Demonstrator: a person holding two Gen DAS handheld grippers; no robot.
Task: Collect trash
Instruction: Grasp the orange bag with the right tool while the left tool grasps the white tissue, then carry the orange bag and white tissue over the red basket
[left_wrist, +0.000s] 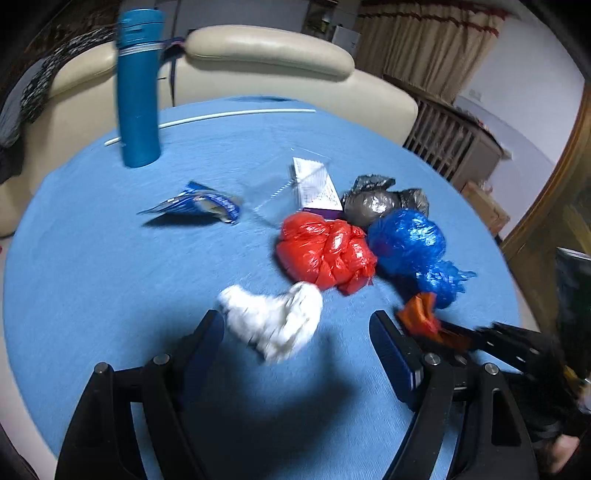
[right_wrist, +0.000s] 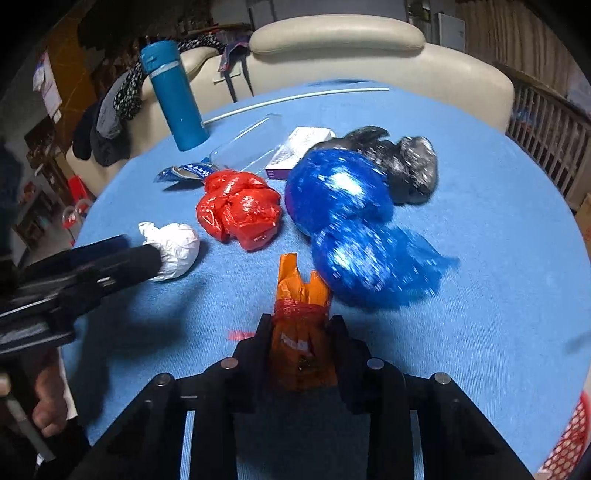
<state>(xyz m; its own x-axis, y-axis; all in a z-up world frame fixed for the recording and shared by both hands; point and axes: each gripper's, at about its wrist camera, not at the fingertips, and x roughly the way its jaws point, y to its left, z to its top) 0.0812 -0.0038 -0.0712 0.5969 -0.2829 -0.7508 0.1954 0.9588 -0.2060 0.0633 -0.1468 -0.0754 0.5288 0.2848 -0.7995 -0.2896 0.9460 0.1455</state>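
My left gripper (left_wrist: 297, 326) is open, its fingers on either side of a crumpled white paper wad (left_wrist: 273, 319), which also shows in the right wrist view (right_wrist: 173, 251). My right gripper (right_wrist: 301, 323) is shut on an orange wrapper (right_wrist: 301, 314), held just above the blue tablecloth (right_wrist: 480, 332); the wrapper also shows in the left wrist view (left_wrist: 421, 314). A red bag bundle (left_wrist: 325, 251), a blue bag bundle (left_wrist: 410, 243), a grey-black bag bundle (left_wrist: 380, 201), a blue snack wrapper (left_wrist: 203, 205) and a white-purple box (left_wrist: 317, 184) lie further on.
A tall blue flask (left_wrist: 138, 88) stands at the far left of the table. A white rod (left_wrist: 221, 116) lies along the far edge. A cream sofa (left_wrist: 280, 55) is behind the table. A red mesh basket (right_wrist: 569, 439) sits at the right.
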